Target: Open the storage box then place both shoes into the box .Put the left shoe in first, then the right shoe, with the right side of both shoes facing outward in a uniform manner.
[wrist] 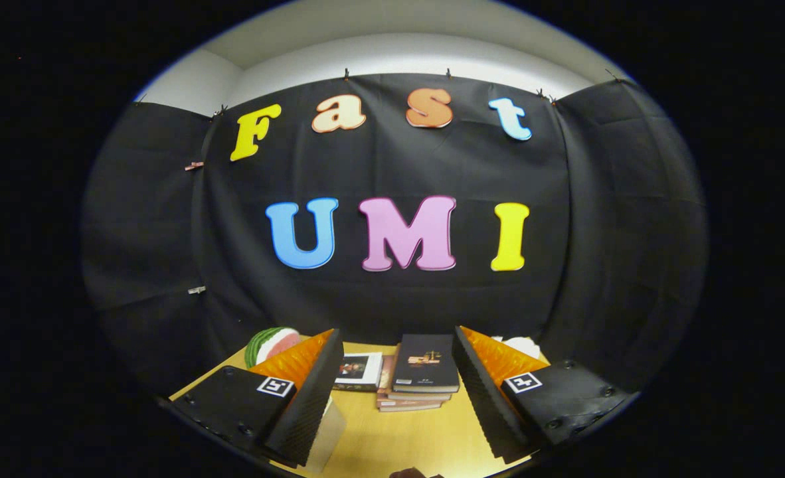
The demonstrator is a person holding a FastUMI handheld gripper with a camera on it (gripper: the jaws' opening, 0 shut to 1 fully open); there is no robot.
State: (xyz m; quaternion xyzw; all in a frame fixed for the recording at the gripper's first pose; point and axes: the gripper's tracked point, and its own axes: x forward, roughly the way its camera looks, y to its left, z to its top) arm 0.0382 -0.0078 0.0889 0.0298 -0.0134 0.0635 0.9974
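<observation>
Hand-held gripper (pixel 398 392) spread, holding nothing, raised over the desk (pixel 406 438); a stack of books (pixel 422 378) lies beyond the fingers; tilt down until box and shoes show before reaching.

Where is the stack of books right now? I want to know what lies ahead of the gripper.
In the gripper view, the stack of books lies on the wooden table, beyond the open gripper, right of a framed picture.

Book stack (pixel 424 372) on wooden table (pixel 406 438); watermelon slice (pixel 270 344) behind.
</observation>
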